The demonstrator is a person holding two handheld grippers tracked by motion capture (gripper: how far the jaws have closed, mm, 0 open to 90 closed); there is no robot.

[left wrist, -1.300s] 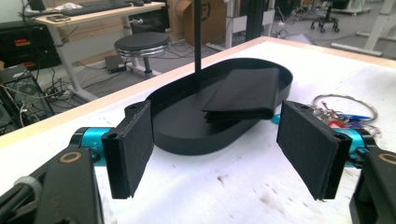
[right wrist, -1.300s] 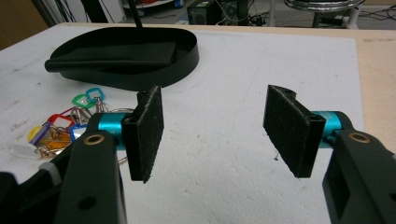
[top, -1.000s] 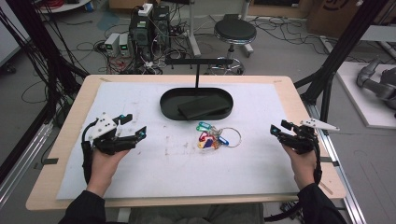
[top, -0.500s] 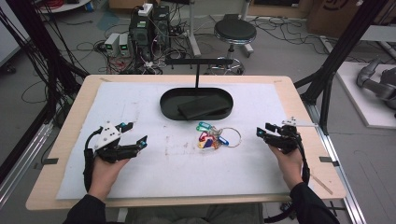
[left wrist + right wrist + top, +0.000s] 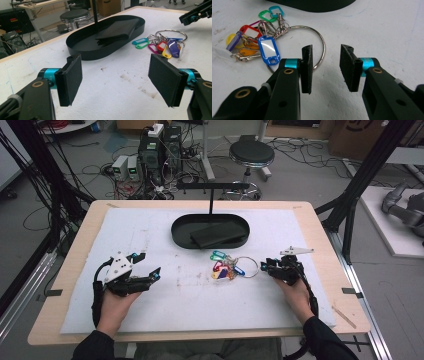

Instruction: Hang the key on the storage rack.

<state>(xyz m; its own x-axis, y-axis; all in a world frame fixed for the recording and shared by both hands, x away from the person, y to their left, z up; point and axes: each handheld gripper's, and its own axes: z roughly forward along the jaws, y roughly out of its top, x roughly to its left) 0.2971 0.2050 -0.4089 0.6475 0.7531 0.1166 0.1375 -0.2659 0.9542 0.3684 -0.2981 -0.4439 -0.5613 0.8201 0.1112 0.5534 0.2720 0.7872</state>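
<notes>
key ring [image 5: 248, 267] with coloured tags [image 5: 223, 268] lies flat on worktop [image 5: 165, 305], just in front of black tray [image 5: 180, 236] | light, stiff, slippery wire; tags dangle loosely | take the ring's bare arc | right gripper [image 5: 325, 65] fingers half-open, have just been closing, nothing between | left gripper [image 5: 120, 80] fingers wide, empty

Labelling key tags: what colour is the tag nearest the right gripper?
Blue tag with a white insert; clearest in the right gripper view.

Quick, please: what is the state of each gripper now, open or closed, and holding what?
Left gripper: open, holding nothing.
Right gripper: open but its jaws have just been closing, beside the key ring, nothing gripped yet.
</notes>
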